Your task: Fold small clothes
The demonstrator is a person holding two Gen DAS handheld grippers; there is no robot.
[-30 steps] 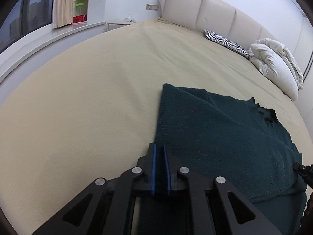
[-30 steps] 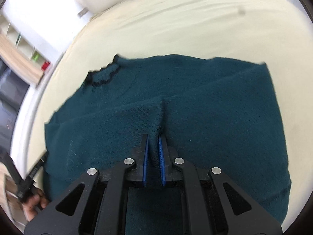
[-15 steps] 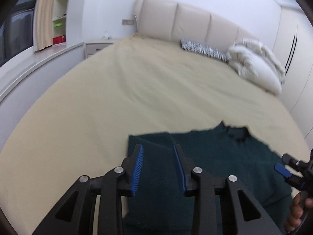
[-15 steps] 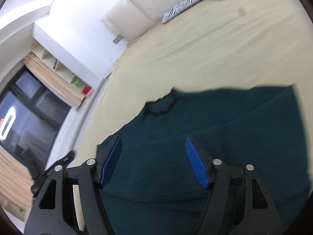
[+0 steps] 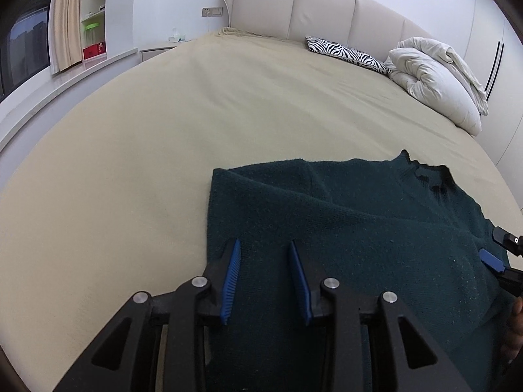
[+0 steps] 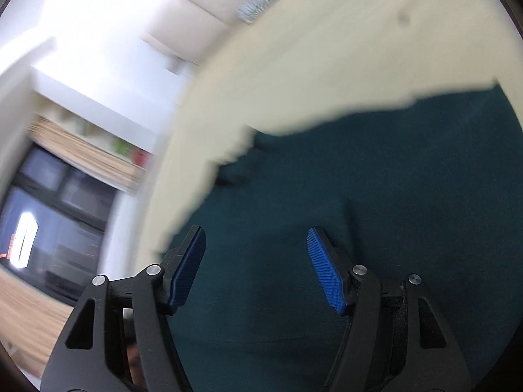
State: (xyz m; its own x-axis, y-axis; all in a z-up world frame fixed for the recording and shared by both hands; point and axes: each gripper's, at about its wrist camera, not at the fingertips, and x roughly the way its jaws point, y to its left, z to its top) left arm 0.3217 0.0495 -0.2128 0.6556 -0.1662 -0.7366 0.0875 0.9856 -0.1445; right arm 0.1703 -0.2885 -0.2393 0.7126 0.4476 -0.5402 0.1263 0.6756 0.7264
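Item: dark green sweater [image 5: 359, 228], folded on bed [image 5: 163, 130]. My left gripper [image 5: 264, 281] and right gripper [image 6: 256, 268] have just opened, both empty; fold released.

The dark teal knitted sweater [image 5: 359, 228] shows a coarse, fuzzy weave, matt all over, with a darker scalloped trim at the neck up at two o'clock. Under it, the beige cloth bedsheet [image 5: 163, 130] — smooth, soft, faintly creased. The left gripper [image 5: 264, 281] is matt black plastic with ribbed blue pads [image 5: 231, 281] and shiny round metal pins; the right gripper [image 6: 256, 268] is built the same, its blue pads [image 6: 325, 274] finely cross-hatched. At twelve o'clock, a cream padded headboard [image 5: 294, 3] — leather-like, slight sheen. Zebra-print cloth pillow [image 5: 346, 54] and puffy white duvet [image 5: 431, 78] beside it.
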